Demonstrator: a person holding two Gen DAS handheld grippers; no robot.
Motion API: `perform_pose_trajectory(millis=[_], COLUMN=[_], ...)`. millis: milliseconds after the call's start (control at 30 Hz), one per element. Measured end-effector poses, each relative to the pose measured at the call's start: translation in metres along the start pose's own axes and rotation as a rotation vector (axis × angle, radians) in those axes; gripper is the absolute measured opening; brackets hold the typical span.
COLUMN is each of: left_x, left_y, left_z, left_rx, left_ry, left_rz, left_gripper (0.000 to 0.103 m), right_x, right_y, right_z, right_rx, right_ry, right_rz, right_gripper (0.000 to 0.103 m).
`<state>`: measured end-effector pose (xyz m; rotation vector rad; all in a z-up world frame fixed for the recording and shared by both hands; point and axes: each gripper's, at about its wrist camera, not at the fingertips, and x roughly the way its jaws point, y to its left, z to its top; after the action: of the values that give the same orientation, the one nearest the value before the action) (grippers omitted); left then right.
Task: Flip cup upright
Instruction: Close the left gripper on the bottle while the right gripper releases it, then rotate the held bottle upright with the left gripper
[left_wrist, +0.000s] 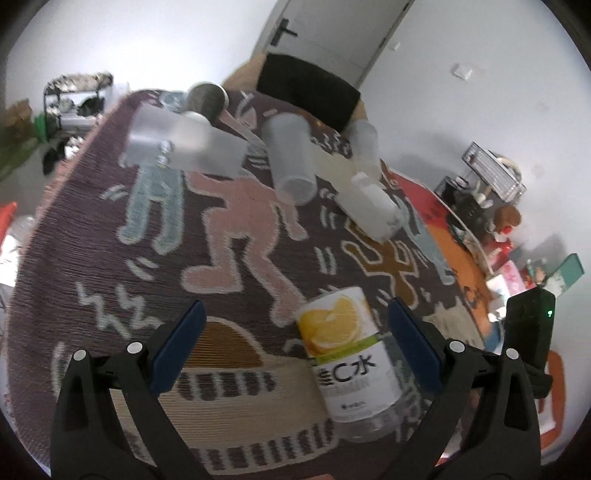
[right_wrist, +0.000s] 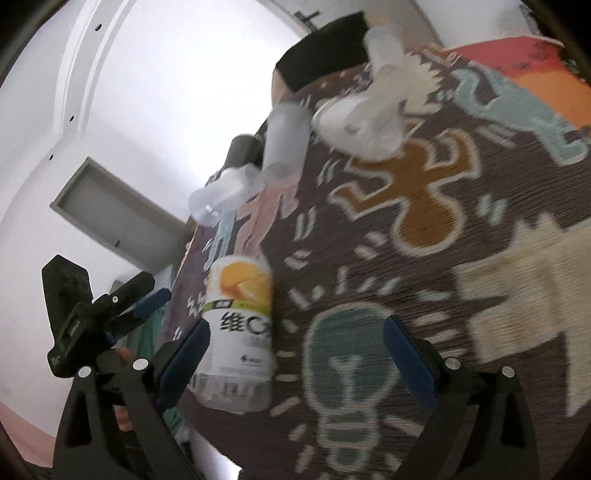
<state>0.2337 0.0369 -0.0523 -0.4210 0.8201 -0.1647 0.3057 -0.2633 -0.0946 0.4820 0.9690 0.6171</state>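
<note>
Several frosted plastic cups lie on their sides on the patterned cloth: one at the far left, one in the middle, one to the right, with a smaller upright one behind. My left gripper is open and empty, well short of the cups. My right gripper is open and empty, its left pad next to a bottle. The middle cup and right cup show far ahead in the right wrist view.
A clear bottle with an orange label stands near the front, between the left gripper's fingers in view; it also shows in the right wrist view. A metal cup and a black box sit at the far edge. The left gripper shows at left.
</note>
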Motion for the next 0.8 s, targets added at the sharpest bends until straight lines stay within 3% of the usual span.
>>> perform_pose_trajectory(millis=[233, 633, 800], left_x=[0.034, 0.079, 0.093], left_y=[-0.001, -0.003, -0.004], left_z=[0.007, 0.008, 0.007], left_rx=[-0.101, -0.184, -0.196], left_ry=[0.145, 0.307, 0.354], left_rz=[-0.133, -0.170, -0.159], left_gripper=[0.097, 0.097, 0.091], right_x=[-0.026, -0.048, -0.054], right_y=[-0.022, -0.041, -0.049], right_z=[0.001, -0.008, -0.010], right_rx=[0.009, -0.007, 0.009], right_ry=[-0.067, -0.121, -0.131], right_rz=[-0.055, -0.100, -0.107], right_gripper=[0.092, 0.092, 0.092])
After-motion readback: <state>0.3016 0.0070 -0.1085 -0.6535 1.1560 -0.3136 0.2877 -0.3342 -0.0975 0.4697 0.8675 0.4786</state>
